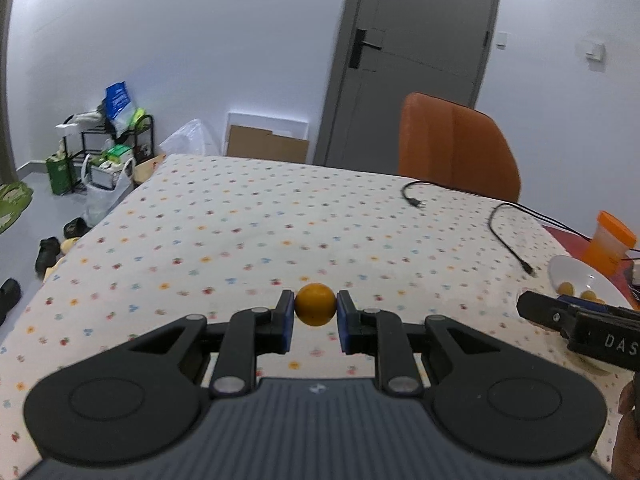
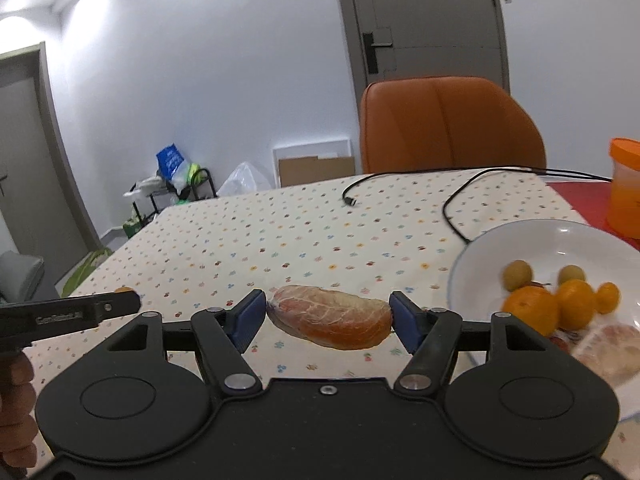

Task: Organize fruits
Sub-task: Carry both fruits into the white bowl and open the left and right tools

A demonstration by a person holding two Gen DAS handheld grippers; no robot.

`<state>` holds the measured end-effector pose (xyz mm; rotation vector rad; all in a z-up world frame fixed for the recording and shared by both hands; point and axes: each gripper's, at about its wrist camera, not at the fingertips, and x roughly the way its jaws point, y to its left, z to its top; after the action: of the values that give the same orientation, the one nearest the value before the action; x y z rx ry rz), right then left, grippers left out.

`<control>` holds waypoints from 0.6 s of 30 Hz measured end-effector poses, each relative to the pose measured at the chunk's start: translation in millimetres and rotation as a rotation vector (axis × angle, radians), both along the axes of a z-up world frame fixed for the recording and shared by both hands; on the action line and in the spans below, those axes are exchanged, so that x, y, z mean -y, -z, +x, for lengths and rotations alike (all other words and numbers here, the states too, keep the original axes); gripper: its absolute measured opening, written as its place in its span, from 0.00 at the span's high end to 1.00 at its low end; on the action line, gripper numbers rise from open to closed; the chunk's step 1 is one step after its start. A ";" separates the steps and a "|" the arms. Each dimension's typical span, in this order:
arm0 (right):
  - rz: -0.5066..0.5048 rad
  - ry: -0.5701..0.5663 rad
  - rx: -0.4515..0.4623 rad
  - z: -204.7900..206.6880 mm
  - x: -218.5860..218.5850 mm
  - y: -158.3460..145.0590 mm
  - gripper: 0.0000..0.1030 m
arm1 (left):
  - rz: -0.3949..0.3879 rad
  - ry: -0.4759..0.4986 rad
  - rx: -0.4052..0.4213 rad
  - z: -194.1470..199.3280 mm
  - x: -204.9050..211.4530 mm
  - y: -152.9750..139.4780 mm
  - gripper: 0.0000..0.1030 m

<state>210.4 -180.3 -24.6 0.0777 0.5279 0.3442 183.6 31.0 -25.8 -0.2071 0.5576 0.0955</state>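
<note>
Both hands are mid-carry, each bringing a piece of fruit toward the white bowl (image 2: 472, 256) at the right side of the table (image 1: 240, 220).

The left gripper (image 1: 316, 312) has its blue pads closed against the sides of a small orange ball of fruit (image 1: 315, 305), smooth and round, which looks lifted above the spotted cloth.

The right gripper (image 2: 328, 318) is spread much wider, its pads pressing the two ends of a peeled citrus segment (image 2: 330, 317), long, soft-looking and veined with white pith.

The bowl is glossy and shallow; it already has oranges (image 2: 532, 310), two pale greenish round fruits and another peeled piece in it.

Next, I'd judge, the segment needs swinging right over the rim and a gentle release, since it would squash easily. The round one would likely roll if dropped from any height.
</note>
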 end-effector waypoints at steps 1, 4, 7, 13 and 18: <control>0.009 0.007 0.004 -3.7 3.6 -0.2 0.37 | 0.001 0.007 0.002 0.3 4.4 -1.1 0.80; 0.025 0.019 0.013 -11.3 14.9 -1.3 0.37 | 0.007 0.034 0.009 1.5 19.2 -3.9 0.80; 0.029 0.035 0.022 -17.1 25.2 -2.9 0.38 | 0.013 0.064 0.014 1.7 33.8 -5.7 0.80; 0.055 0.067 0.038 -26.1 45.7 -5.3 0.37 | 0.024 0.113 0.020 3.2 59.2 -8.9 0.80; 0.065 0.087 0.052 -32.3 62.7 -7.0 0.37 | 0.033 0.143 0.028 3.9 78.0 -12.2 0.80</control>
<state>178.2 -243.0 -17.6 0.1533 0.4601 0.2778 187.4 -47.0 -13.6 -0.1355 0.5414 -0.0374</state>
